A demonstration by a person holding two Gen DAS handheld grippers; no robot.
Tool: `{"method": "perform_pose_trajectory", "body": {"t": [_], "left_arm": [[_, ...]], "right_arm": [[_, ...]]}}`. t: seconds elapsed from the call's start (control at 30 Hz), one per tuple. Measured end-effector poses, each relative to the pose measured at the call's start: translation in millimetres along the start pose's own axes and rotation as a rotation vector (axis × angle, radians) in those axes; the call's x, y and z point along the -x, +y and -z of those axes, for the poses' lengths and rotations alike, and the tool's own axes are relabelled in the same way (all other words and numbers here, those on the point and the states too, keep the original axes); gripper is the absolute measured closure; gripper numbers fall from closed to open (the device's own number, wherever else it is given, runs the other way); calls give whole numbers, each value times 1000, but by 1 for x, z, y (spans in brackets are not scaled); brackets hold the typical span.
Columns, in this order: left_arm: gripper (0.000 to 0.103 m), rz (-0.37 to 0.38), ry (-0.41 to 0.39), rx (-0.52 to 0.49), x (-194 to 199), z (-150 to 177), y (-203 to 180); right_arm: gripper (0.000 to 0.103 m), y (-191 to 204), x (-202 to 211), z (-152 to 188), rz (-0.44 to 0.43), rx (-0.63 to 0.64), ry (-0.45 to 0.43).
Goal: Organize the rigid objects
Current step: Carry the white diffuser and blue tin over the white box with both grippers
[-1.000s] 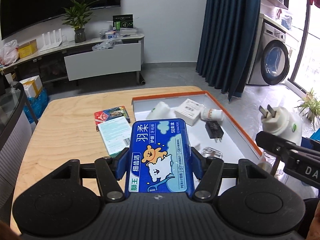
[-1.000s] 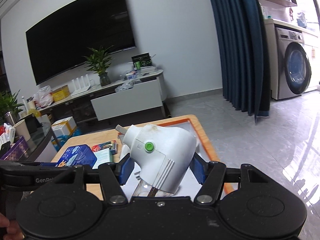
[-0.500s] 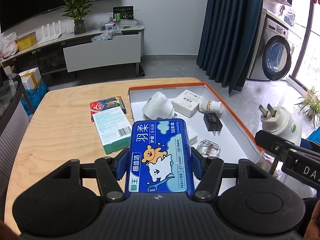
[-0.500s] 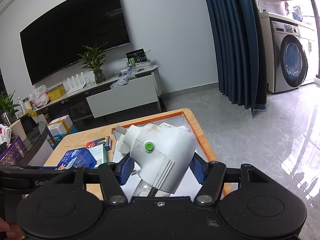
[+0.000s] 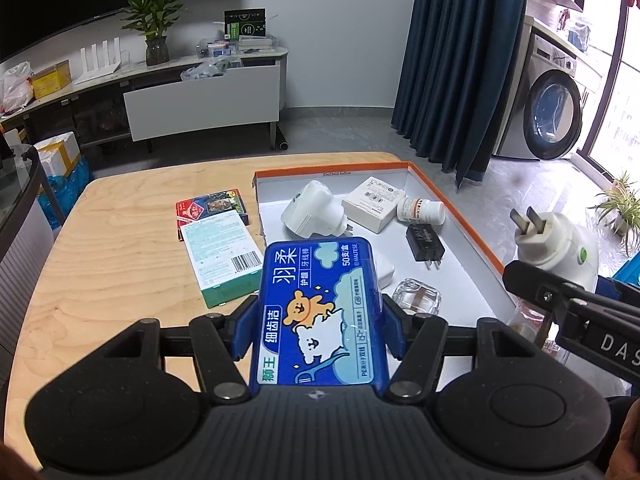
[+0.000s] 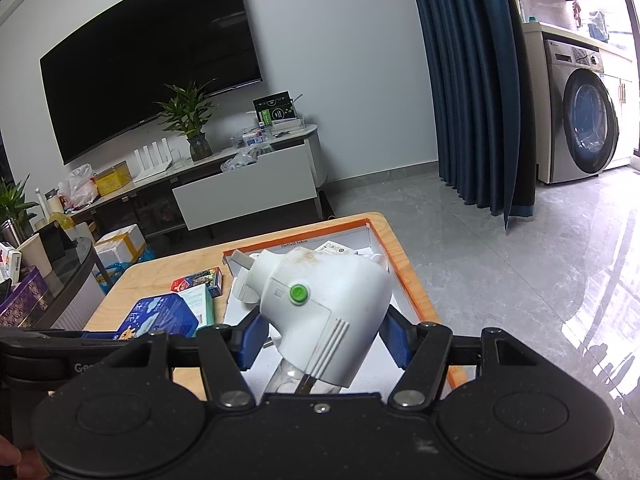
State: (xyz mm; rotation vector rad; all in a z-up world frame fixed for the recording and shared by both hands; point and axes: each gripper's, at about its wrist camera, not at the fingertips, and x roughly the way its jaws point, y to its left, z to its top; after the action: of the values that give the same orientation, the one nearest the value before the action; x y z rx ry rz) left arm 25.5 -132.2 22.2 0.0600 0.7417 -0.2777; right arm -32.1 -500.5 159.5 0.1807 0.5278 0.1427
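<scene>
- Blue floss box (image 5: 320, 312): my left gripper (image 5: 316, 330) has it clamped between both blue pads, raised above the tabletop's near edge by the tray (image 5: 472, 236).
- White plug-in device (image 6: 320, 312): my right gripper (image 6: 322, 334) is closed around its body, prongs pointing left, over the tray.
- Inside the tray lie a white adapter (image 5: 310, 216), white carton (image 5: 374, 208), pill bottle (image 5: 420, 210), black charger (image 5: 425, 245) and glass jar (image 5: 416, 298).
- Left of the tray, on the wooden table (image 5: 112, 248), rest a green box (image 5: 222, 256) and a red box (image 5: 212, 210).

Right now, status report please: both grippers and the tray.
Left gripper shut on blue floss box. Right gripper shut on white plug-in device. Tray crowded.
</scene>
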Motion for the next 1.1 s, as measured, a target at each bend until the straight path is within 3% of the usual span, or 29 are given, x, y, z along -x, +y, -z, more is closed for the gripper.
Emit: {"method": "perform_pose_trajectory", "body": {"t": [1.1], "left_arm": [[40, 12, 9, 14, -4, 1, 2]], "right_arm": [[30, 5, -3, 5, 2, 3, 9]]}}
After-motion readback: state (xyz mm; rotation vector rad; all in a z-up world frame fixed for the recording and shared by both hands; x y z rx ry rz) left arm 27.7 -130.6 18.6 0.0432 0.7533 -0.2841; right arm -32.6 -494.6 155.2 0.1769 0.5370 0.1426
